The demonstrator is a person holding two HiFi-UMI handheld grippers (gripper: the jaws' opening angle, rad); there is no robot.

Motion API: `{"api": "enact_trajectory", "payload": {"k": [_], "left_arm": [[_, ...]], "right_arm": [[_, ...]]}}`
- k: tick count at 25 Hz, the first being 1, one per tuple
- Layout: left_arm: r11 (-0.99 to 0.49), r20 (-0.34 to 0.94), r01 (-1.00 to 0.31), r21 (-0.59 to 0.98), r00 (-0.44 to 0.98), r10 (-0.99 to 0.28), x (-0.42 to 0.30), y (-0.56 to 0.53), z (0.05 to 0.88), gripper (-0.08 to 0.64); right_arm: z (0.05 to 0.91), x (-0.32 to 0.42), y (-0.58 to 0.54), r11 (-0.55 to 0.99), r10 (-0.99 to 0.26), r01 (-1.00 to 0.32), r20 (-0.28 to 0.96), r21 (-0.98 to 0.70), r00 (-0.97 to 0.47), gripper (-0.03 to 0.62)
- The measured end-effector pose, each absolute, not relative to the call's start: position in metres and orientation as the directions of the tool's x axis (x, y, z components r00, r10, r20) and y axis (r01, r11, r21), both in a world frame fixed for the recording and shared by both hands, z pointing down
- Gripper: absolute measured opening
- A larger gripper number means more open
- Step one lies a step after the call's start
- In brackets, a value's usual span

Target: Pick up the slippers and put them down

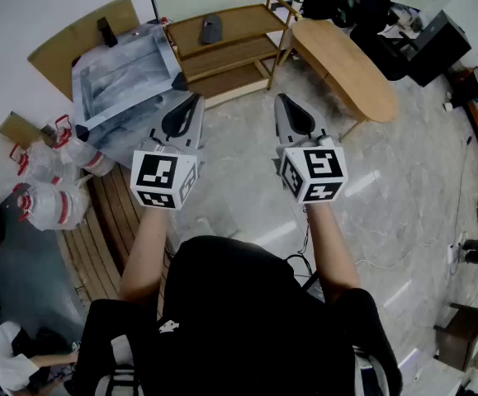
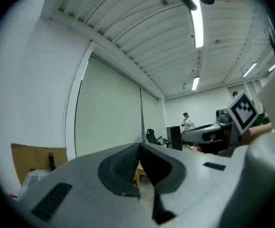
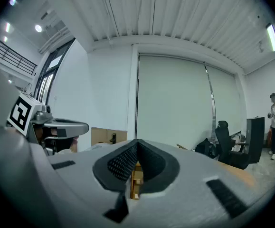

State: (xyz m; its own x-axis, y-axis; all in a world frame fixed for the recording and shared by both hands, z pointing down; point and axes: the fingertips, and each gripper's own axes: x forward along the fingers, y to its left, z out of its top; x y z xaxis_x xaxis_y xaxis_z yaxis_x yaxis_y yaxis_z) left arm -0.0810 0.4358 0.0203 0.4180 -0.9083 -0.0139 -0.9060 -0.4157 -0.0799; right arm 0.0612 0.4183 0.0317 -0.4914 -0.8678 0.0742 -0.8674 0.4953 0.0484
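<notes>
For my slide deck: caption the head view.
Left gripper and right gripper, both shut, held out before a wooden shelf bearing a dark slipper.

Wooden shelf beside oval table; cardboard against wall.

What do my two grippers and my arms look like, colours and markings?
The left gripper and the right gripper are both smooth grey wedge-shaped shells with black, dot-textured pads lining the jaws. Each carries a white cube printed with black square markers. The person wears a black top, and the forearms are uncovered. No cables show.
</notes>
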Motion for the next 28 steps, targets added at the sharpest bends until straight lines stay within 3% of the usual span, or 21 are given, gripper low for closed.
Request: {"api": "enact_trajectory", "payload": {"k": [15, 28], "left_arm": [[-0.420, 0.000, -0.905, -0.071, 0.421, -0.907, -0.066, 0.420, 0.030, 0.009], [-0.420, 0.003, -0.906, -0.053, 0.420, -0.907, -0.072, 0.323, 0.037, 0.009]], "right_arm": [[0.042, 0.067, 0.406, 0.523, -0.851, -0.851, 0.082, 0.047, -0.519, 0.000], [0.051, 0.064, 0.311, 0.526, -0.849, -0.850, 0.098, 0.041, -0.520, 0.000]]}}
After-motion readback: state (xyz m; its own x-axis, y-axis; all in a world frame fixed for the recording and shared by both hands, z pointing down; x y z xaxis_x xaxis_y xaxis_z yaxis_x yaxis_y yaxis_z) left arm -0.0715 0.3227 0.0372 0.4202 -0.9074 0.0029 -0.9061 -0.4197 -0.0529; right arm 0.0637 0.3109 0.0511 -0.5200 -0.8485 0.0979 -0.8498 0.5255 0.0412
